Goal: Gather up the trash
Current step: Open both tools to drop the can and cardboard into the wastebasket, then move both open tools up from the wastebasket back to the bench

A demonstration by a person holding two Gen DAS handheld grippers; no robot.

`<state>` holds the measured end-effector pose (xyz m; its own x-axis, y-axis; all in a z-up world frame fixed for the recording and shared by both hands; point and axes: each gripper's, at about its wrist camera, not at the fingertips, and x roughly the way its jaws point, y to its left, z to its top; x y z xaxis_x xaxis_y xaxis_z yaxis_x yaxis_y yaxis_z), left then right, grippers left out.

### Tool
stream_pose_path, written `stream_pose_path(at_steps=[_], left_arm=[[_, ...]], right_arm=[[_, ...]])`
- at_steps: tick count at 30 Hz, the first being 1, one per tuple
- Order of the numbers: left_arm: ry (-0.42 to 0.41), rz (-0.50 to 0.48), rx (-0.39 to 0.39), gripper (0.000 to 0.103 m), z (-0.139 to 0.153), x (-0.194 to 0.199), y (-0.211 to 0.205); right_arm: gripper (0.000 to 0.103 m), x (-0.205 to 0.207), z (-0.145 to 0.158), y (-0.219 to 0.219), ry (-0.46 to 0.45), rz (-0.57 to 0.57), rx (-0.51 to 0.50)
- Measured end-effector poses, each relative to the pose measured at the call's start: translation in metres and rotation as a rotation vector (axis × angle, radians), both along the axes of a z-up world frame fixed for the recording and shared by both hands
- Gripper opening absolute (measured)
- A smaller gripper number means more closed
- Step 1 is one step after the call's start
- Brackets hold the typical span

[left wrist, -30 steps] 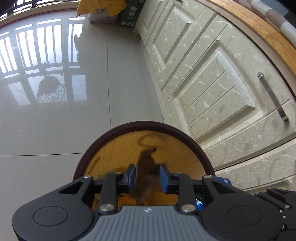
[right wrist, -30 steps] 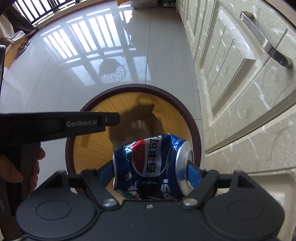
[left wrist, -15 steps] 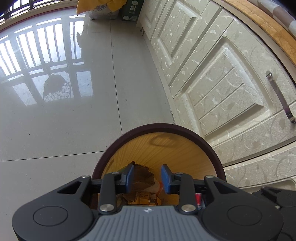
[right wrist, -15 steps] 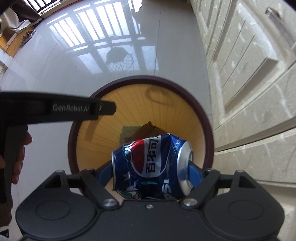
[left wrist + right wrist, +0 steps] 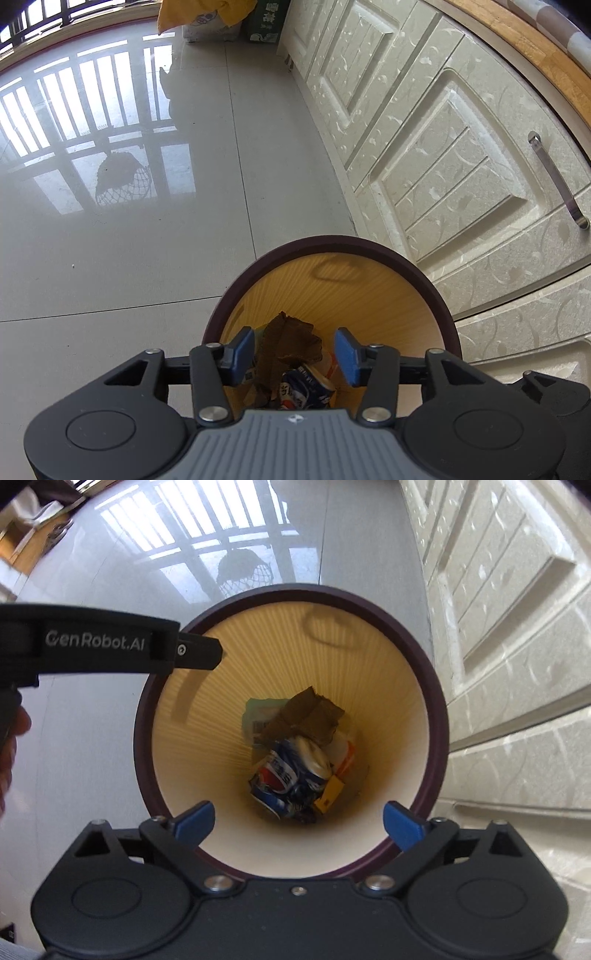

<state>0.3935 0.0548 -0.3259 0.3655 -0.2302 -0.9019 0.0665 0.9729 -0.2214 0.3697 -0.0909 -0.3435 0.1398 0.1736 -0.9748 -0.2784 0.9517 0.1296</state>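
since both loads have dropped, lift clear: right gripper (image 5: pixel 298 821) and left gripper (image 5: pixel 294 355), jaws just spread and empty, hang over the bin (image 5: pixel 437 716); deep inside it lie the can (image 5: pixel 291 779) and brown scrap (image 5: pixel 304 718).

White cabinet doors (image 5: pixel 443 155), glossy tiled floor (image 5: pixel 147 258), yellow bag (image 5: pixel 207 11).

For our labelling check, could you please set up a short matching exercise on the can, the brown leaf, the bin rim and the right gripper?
Things:
1. crushed Pepsi can
2. brown leaf
3. bin rim
4. right gripper

States:
A. dark maroon
B. jaws wide apart, nothing between them
C. blue, lying at the bin's bottom
D. lying above the can in the picture, over a barcoded wrapper

Pairs: 1-C, 2-D, 3-A, 4-B
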Motion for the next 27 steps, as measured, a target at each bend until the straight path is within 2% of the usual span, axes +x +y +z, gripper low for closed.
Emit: stream_pose_path(at_steps=[8,14,16,17,21,27], left_arm=[[0.025,0.001,0.032,0.055,0.000,-0.010,0.004],[0.027,0.021,0.066,0.082,0.003,-0.018,0.011],[0.039,0.019,0.080,0.095,0.002,-0.020,0.012],[0.046,0.015,0.086,0.097,0.002,-0.022,0.013],[0.062,0.013,0.103,0.103,0.000,-0.031,0.019],[0.081,0.010,0.144,0.103,-0.002,-0.046,0.023]], right_arm=[[0.102,-0.003,0.010,-0.009,-0.052,-0.025,-0.023],[0.103,-0.006,0.016,-0.013,-0.082,-0.040,-0.033],[0.103,-0.008,0.018,-0.013,-0.088,-0.041,-0.038],[0.103,-0.009,0.018,-0.013,-0.091,-0.042,-0.040],[0.103,-0.012,0.023,-0.017,-0.103,-0.051,-0.041],[0.103,-0.019,0.028,-0.022,-0.129,-0.059,-0.050]])
